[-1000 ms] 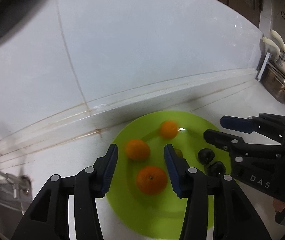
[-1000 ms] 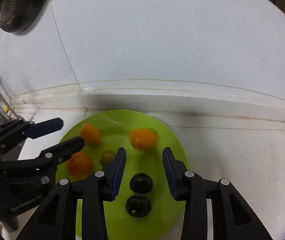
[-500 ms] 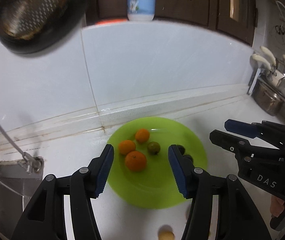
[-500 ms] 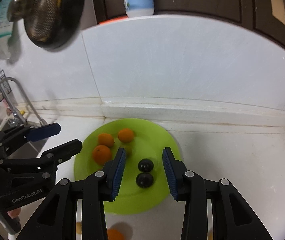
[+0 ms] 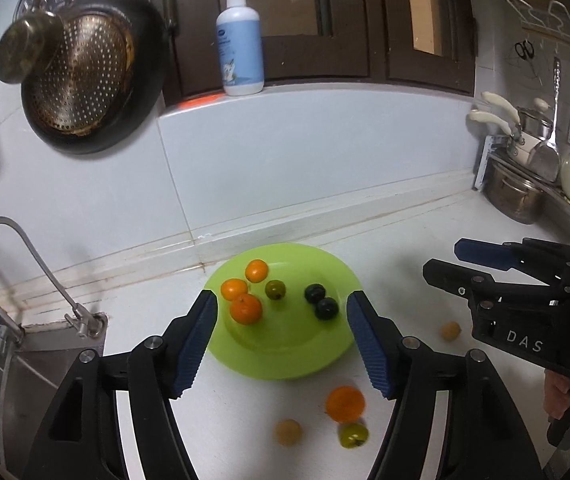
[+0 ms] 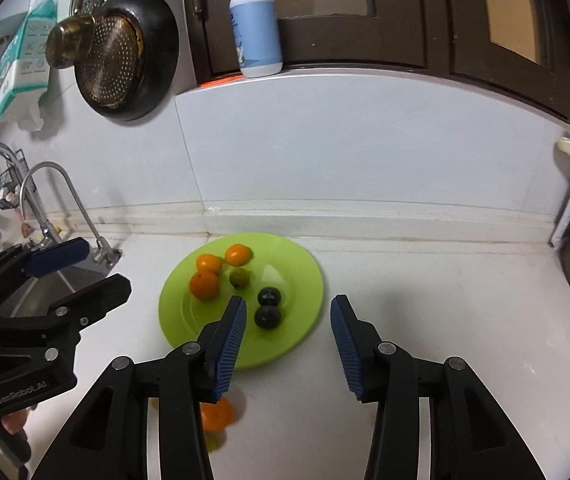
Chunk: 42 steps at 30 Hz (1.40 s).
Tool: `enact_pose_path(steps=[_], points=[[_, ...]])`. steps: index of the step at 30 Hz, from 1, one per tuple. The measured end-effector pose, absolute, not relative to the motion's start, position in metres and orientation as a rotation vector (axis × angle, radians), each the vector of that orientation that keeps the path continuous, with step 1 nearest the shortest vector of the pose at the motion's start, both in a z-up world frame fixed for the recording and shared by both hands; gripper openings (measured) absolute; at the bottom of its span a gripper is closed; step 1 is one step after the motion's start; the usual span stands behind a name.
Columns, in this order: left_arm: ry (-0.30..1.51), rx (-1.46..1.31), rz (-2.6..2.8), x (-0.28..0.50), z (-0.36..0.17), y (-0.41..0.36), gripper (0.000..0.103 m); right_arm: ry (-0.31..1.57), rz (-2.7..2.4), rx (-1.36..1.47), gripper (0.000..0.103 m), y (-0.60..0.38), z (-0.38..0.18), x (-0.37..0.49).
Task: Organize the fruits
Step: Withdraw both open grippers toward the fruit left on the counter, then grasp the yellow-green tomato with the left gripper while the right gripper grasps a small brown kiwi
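White counter, plate and loose fruit

You see a white counter (image 5: pixel 397 248) carrying a green plate (image 5: pixel 285 356) near the back ledge. In front of the plate lie an orange (image 5: pixel 345 403), a small green fruit (image 5: pixel 353 435) touching it, and a yellowish fruit (image 5: pixel 288 432); another yellowish fruit (image 5: pixel 450 331) lies off to the plate's right.
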State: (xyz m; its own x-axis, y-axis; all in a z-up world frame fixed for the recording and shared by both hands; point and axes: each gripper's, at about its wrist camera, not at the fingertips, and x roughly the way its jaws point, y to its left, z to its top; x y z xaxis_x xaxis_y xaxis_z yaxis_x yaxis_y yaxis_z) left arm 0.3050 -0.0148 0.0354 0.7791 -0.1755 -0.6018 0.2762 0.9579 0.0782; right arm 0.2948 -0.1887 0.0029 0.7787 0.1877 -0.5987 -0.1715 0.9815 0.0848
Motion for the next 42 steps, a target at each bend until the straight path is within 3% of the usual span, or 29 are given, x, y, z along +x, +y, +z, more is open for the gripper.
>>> enact_pose_path(steps=[14,42], points=[[0.729,0.109,-0.191,0.267,0.01,-0.038,0.069,0.675,0.142,0.03,0.045,-0.231,-0.004,0.266],[0.991,0.056,-0.128,0.267,-0.084,-0.053,0.068,0.896,0.104,0.058,0.045,-0.26,-0.104,0.279]])
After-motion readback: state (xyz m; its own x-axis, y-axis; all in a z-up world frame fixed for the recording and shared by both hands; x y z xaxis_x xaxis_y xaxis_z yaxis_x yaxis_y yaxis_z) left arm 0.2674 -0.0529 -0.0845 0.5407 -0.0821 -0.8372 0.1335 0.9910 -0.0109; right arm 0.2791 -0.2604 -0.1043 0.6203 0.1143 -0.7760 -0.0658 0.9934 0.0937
